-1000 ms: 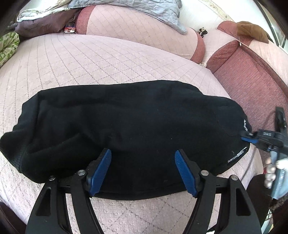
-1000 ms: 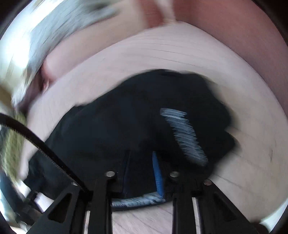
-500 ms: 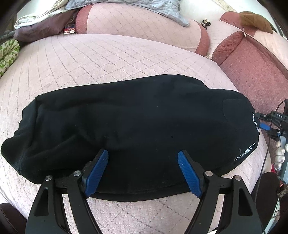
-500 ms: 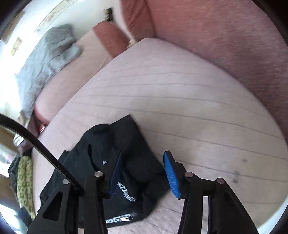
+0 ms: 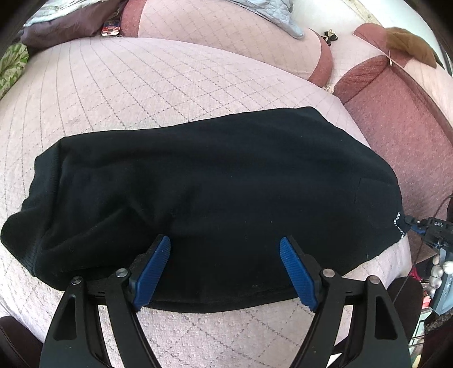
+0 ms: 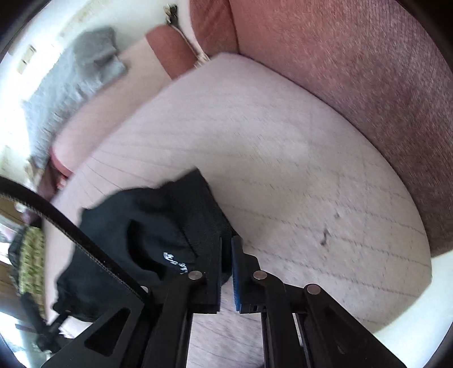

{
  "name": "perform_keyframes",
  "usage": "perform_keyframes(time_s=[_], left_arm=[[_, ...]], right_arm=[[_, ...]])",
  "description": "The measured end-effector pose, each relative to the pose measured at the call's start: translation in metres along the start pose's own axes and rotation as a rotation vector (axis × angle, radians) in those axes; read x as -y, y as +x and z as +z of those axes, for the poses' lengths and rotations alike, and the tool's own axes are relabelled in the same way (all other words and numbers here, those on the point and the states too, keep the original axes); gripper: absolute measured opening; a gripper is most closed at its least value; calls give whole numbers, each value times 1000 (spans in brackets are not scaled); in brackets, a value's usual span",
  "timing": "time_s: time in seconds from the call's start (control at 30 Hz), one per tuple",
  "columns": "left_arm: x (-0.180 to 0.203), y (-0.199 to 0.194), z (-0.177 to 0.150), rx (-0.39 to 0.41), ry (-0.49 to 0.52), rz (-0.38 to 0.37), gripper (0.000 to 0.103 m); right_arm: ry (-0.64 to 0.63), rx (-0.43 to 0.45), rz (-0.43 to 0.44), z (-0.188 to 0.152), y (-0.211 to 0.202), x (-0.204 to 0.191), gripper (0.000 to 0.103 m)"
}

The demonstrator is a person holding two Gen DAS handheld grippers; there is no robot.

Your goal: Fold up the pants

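A: Where are the pants [image 5: 215, 181] now, and how do they lie from each tool?

B: They lie flat on the quilted sofa seat [image 5: 136, 93], already folded to a long dark bundle. The long axis goes from left to right across the left wrist view. The left tool [image 5: 225, 269] is at the near long edge, about the middle, with its blue pads spread wide apart and nothing between them. The cloth is just under and in front of it.

A: And the right one?

B: The right tool [image 6: 226, 271] is at the right short end of the bundle, where the white printed logo [image 6: 177, 261] is. Its jaws are almost together, and a fold of the black cloth seems pinched between them; I judge it grips the pants, though this view is a little blurred.

A: So which hand is nearer for the next fold?

B: The right one, I think. It has the end already, and it would carry this end along the long axis toward the left end.

A: Is there room?

B: Yes, bare seat lies behind the pants, and the red armrest [image 5: 402, 136] stands close at the right. A grey blanket [image 5: 271, 14] hangs over the backrest, well apart.
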State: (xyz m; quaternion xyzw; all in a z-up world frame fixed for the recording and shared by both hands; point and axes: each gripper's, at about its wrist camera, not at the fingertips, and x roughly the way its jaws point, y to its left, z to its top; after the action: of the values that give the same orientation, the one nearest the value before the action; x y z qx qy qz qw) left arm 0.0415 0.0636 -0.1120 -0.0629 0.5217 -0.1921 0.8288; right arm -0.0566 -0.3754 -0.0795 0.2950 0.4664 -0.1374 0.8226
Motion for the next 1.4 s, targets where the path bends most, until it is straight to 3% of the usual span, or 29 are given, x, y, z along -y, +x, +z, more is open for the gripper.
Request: perform_keyframes(time_s=[0.07,0.13,0.23,0.33,0.4,0.5,0.6,0.7,0.77,0.87,0.97,1.1,1.13,1.17,1.23,1.3,1.4], left_arm=[[1,-1,0,-7,-4,0,79],[-1,-2,0,-8,-12,-9,79],[-2,-1,-1,-5,-18,-12,79],[-1,-3,-2,-1,-25,-8,79],[-4,-9,-3,-8,-71,-38,79],[-20,-31,-5,22,-147,-92,79],[-51,-69,-9,123,-236,-102,79],[-92,-95,-15,192,-335,-40,79],[-116,-94,-16,190,-374,9,79],[-132,-80,-17,158,-405,32,79],[-131,-57,-12,131,-398,2,79],[-123,-45,-4,180,-370,-10,80],[-122,-43,-4,196,-379,-27,78],[-123,-41,-4,210,-391,-43,65],[-130,-40,-9,218,-407,-54,50],[-138,-42,-14,241,-426,-88,49],[-146,-40,-16,265,-460,-141,49]], right_arm=[[6,30,-122,1,3,-3,16],[10,106,-126,0,-8,-11,17],[-12,192,27,-2,-20,-37,27],[-67,112,226,2,2,-71,27],[-66,64,304,9,26,-84,27],[-40,7,265,30,69,-86,34],[-34,-39,190,47,97,-82,30],[-138,12,117,42,81,-102,35],[-239,46,85,32,68,-120,47],[-349,41,124,11,54,-148,48],[-446,-11,195,-6,53,-186,48],[-584,-131,322,-32,66,-248,48],[-621,-172,359,-40,70,-270,49],[-646,-198,378,-48,73,-281,49],[-698,-258,427,-62,83,-318,50],[-767,-315,456,-76,95,-359,52],[-909,-355,426,-103,113,-412,57]])
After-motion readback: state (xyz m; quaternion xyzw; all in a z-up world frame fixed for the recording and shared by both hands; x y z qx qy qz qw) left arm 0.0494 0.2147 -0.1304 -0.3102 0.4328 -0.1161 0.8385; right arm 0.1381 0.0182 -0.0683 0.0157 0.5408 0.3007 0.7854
